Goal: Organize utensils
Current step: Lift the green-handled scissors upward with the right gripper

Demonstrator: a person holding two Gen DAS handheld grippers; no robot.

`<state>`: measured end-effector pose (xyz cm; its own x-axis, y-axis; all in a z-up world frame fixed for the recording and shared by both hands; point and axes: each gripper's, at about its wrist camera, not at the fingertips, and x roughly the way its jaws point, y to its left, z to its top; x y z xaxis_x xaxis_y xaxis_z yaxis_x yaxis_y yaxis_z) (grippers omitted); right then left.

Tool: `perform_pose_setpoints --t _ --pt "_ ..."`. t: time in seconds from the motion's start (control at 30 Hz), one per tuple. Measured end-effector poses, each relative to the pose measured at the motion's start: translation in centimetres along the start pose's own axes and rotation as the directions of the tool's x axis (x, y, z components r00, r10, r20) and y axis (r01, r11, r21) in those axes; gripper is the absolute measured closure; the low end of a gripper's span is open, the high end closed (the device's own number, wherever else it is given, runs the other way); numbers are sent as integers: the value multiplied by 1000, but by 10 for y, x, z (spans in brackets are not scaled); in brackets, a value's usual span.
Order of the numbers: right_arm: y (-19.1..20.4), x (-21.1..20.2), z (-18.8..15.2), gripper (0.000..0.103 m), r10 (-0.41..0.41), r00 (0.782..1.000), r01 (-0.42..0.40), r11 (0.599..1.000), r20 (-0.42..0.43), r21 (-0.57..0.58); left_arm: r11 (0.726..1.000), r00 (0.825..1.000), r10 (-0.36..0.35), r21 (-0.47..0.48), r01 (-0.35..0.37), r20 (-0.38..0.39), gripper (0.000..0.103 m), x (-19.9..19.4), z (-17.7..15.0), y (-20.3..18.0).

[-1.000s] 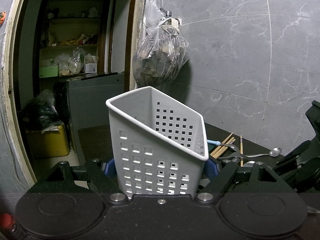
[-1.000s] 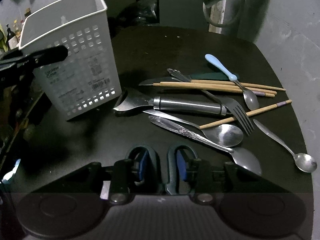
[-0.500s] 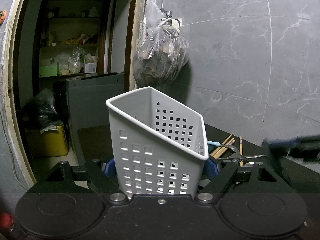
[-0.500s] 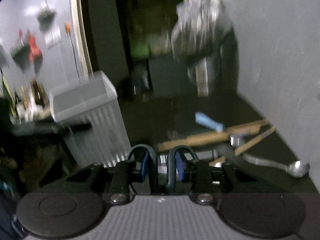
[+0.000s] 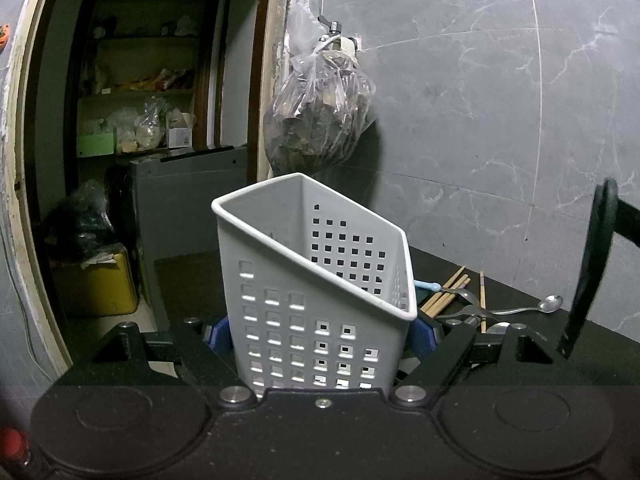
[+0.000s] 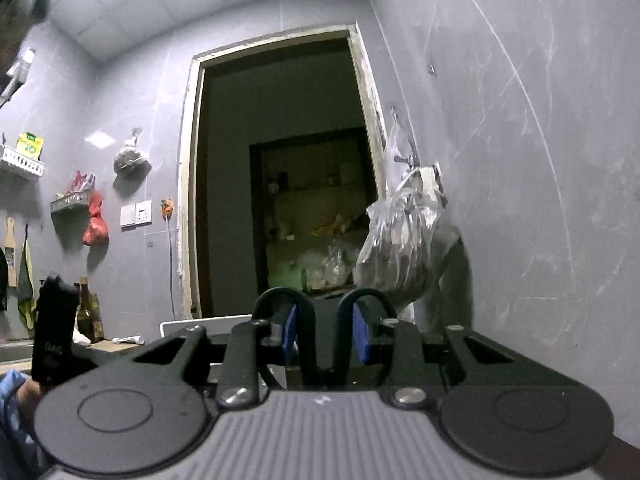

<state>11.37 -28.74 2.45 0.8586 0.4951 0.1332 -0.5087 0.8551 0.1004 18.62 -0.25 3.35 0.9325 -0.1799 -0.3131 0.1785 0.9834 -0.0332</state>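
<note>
My left gripper (image 5: 320, 332) is shut on the lower part of a white perforated basket (image 5: 304, 280), which stands tilted on the dark table (image 5: 188, 276). Its white rim (image 6: 192, 322) also shows in the right wrist view. My right gripper (image 6: 325, 332) is shut on the dark looped handles of a pair of scissors (image 6: 280, 300), held off the table and pointing at a doorway. At the right of the left wrist view the scissors (image 5: 592, 272) stand upright. Behind the basket lie chopsticks (image 5: 448, 298), a blue-handled spoon (image 5: 428, 285) and a steel spoon (image 5: 552, 304).
A grey marbled wall (image 5: 500, 120) backs the table, with a full plastic bag (image 5: 316, 120) hanging from a tap. To the left an open doorway (image 6: 280, 180) leads to shelves. Bottles (image 6: 88, 312) and a hand in a blue sleeve (image 6: 16, 396) sit at the left.
My right gripper has swung up from looking down at the utensils to facing the doorway, taking the scissors with it. The scissors now stand upright beside the basket. My left gripper and basket stayed still.
</note>
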Motion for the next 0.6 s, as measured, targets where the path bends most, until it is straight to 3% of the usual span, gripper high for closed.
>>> perform_pose_setpoints --t 0.3,0.6 --pt "9 -24 -1 69 -10 1000 10 1000 4 2 1000 1000 1 6 -1 0 20 1 -1 -3" --pt "7 -16 7 68 -1 999 2 1000 -39 24 1000 1000 -1 4 1 3 20 0 -1 -2"
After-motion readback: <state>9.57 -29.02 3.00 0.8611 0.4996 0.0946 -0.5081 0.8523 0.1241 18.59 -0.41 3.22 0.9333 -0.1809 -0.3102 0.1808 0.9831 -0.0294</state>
